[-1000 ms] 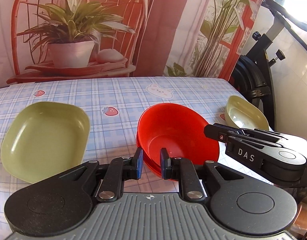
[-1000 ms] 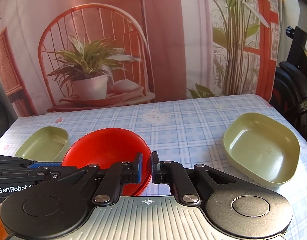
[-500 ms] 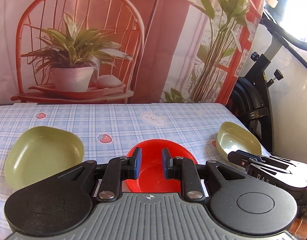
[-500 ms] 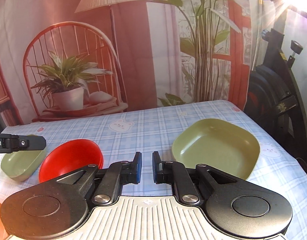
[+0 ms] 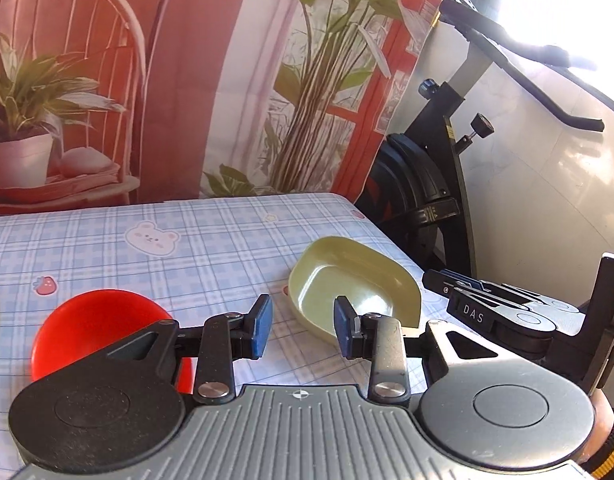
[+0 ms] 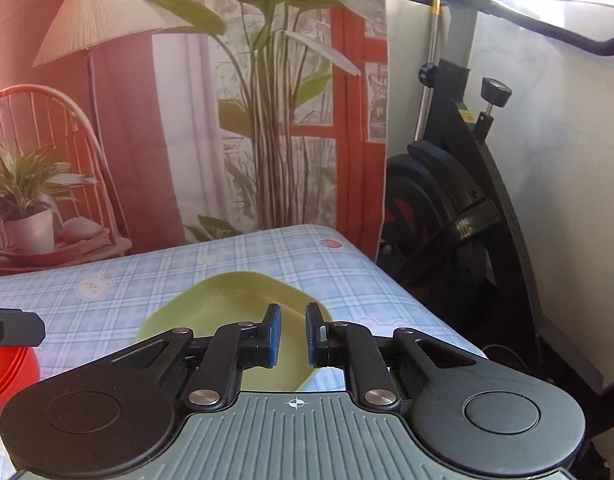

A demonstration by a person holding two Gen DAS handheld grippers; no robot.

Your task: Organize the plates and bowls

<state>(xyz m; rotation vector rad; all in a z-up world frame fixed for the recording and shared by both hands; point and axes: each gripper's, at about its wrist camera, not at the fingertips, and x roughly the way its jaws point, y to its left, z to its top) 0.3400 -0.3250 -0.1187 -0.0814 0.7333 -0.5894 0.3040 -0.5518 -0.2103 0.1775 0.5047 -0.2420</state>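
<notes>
Both grippers have swung from the red bowls (image 5: 103,328) toward the green plate (image 6: 227,312) near the desk's right edge. Left gripper (image 5: 303,330) apart, right gripper (image 6: 293,336) slightly apart, both empty. Plate judged light, rigid, slick; grip its raised rim.

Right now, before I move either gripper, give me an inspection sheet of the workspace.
Surface: blue plaid tablecloth with bear and strawberry prints, flat.
Job's things: round red plastic bowl near the left; rounded-square olive-green plastic dish near the right edge, upright. A second green rim shows at the far left border.
Clutter: nothing seen.
Grippers: left gripper open, empty; right gripper over the green dish, fingers narrowly parted, holding nothing.
Cables: nothing seen.
Surroundings: printed plant-and-chair backdrop; black exercise bike beside the table.
</notes>
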